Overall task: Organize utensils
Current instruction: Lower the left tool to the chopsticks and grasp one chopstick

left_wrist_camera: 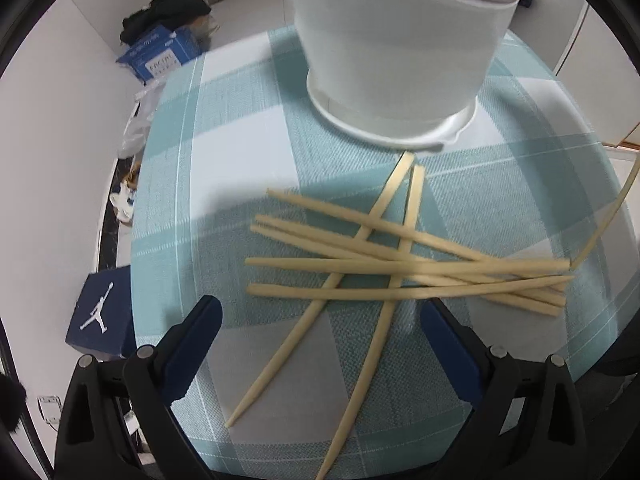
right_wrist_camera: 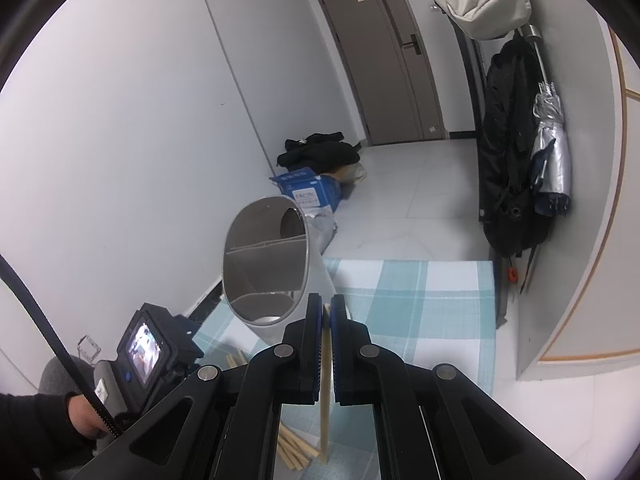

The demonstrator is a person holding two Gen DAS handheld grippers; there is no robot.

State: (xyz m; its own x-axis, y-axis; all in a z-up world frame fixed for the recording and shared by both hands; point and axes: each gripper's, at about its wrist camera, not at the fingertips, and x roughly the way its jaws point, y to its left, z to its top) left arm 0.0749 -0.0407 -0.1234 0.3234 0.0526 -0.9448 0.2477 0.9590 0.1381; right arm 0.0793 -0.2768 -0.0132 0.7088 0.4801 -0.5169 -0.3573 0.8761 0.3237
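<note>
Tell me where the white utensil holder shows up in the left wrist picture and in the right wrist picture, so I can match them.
Left wrist: the white utensil holder fills the top centre, standing on the checked tablecloth beyond the pile of chopsticks.
Right wrist: the holder is left of centre, its divided mouth facing the camera, just beyond the right gripper, which is shut on one chopstick.
Shared landmark: the blue box on the floor.

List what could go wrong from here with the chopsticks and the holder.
1. The right gripper pinches one chopstick with most of its length hanging below the pads, so it may pivot and miss the divided utensil holder.
2. The pile of chopsticks lies crisscrossed; the open left gripper, closing there, may catch several or flick one off the checked tablecloth.
</note>
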